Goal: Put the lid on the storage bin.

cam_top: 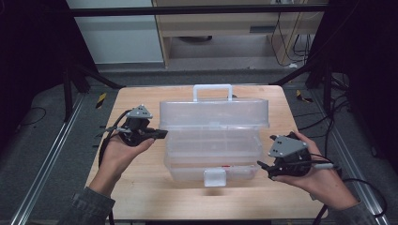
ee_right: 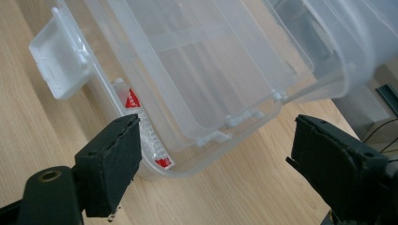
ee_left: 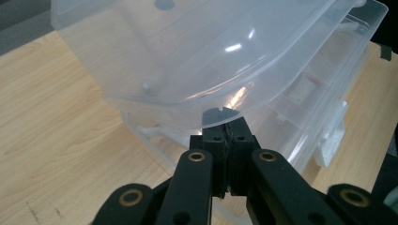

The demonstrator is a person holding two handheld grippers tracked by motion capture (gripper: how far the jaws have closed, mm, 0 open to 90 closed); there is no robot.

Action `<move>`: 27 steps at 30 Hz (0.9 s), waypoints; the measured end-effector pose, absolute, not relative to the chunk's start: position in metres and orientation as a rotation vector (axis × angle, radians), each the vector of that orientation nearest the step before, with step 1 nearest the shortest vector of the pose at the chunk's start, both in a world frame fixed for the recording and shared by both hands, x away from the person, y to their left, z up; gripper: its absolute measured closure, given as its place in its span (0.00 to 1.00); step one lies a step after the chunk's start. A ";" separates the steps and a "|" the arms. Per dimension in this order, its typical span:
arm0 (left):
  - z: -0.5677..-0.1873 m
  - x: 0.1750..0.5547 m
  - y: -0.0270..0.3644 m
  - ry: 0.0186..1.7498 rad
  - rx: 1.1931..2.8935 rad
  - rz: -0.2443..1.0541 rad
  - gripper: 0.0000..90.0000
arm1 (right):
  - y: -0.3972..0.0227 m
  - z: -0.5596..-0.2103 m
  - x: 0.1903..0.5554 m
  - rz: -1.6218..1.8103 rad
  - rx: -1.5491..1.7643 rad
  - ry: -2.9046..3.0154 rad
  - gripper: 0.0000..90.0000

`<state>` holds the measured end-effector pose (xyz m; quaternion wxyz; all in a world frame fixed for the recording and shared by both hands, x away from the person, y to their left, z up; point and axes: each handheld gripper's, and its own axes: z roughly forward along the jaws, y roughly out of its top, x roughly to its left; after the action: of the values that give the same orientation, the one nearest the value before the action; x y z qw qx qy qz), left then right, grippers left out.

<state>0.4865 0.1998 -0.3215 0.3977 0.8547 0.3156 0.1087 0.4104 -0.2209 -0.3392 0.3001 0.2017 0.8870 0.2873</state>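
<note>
A clear box (cam_top: 213, 140) sits in the middle of the table (cam_top: 141, 197) with its lid (cam_top: 213, 112) swung up, so you can see the trays inside. The left gripper (cam_top: 157, 134) is at the box's left side, jaws pressed together with nothing in them, its tips just under the lid's rim, maybe to prop it. The right gripper (cam_top: 263, 168) waits by the front right corner, jaws spread wide and empty, near the latch (cam_top: 214, 177).

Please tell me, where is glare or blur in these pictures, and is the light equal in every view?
High view: wooden table lit, surroundings dark, picture soft. Left gripper view: bright glare spots on the clear lid, shut left claw sharp. Right gripper view: even light, open right claw slightly blurred, white latch clear.
</note>
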 end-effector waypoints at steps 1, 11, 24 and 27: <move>-0.324 0.485 0.200 0.801 2.160 0.267 0.99 | -0.223 -0.340 0.409 0.763 0.543 2.345 0.18; -0.338 0.475 0.202 0.793 2.155 0.249 0.99 | -0.243 -0.354 0.402 0.763 0.640 2.318 0.15; -0.344 0.464 0.207 0.793 2.127 0.268 0.99 | -0.255 -0.365 0.401 0.762 0.699 2.303 0.15; -0.351 0.460 0.206 0.781 2.139 0.274 0.99 | -0.258 -0.372 0.399 0.757 0.718 2.301 0.15</move>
<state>0.4602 0.2063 -0.3505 0.4113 0.8501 0.3105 0.1087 0.3990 -0.2580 -0.3716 0.3026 0.2708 0.8681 0.2856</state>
